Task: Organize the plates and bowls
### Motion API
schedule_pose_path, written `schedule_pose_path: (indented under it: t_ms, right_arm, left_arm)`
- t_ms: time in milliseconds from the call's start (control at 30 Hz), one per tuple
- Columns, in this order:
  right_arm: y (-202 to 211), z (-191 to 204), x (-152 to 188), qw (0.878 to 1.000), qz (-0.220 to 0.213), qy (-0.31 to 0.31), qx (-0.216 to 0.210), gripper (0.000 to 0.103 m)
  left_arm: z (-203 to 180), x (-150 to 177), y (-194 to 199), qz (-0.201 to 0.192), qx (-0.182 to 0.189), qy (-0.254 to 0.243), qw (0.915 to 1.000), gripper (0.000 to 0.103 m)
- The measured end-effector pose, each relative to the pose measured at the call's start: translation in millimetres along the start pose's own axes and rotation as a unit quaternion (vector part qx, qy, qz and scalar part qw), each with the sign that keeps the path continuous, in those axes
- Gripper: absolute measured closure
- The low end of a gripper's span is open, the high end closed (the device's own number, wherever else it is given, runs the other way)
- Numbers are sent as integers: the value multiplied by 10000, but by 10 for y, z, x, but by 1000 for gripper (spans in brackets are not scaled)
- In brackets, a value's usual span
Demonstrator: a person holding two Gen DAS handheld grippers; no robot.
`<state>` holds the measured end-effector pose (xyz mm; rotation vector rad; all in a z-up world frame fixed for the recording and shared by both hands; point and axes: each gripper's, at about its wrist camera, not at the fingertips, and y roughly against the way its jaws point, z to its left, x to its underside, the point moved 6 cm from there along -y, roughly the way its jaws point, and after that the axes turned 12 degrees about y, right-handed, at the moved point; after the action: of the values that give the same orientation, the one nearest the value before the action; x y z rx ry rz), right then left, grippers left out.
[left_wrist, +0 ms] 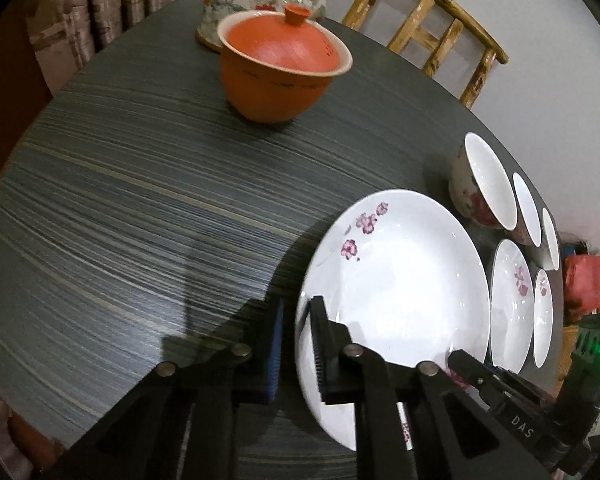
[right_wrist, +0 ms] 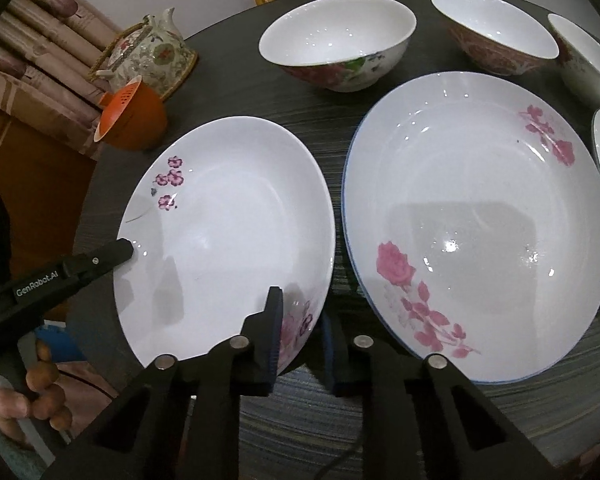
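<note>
White lettering reading "GenRobot.AI" runs along the black finger of the left claw (right_wrist: pixel 130 249), seen from the right wrist camera where that finger reaches in from the left edge. In the left wrist camera, the letters "DAS" stand in white on the black body of the right claw (left_wrist: pixel 466 362) at the lower right. The plates, the bowls and the bench show flower patterns and wood grain only, with no readable writing.
</note>
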<state>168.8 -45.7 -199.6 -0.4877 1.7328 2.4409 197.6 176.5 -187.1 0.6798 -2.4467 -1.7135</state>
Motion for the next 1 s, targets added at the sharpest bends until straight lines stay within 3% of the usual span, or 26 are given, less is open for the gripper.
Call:
schedule_pose_path:
  t_ms: [267,600,1000]
  right_arm:
    - [-35,101,-33,9989,-45,417,199,89]
    - [-62,439,90,9968,75,786,122,89]
    - [-210,765,12,9952,104,976,36,89]
  left_arm:
    - [-12,11,-11,-9,-148,-205,9997,94]
    - [230,-41,93,-125,-386,-211,9990,92]
    - [471,-182,192,-321,-660,-227,9970,91]
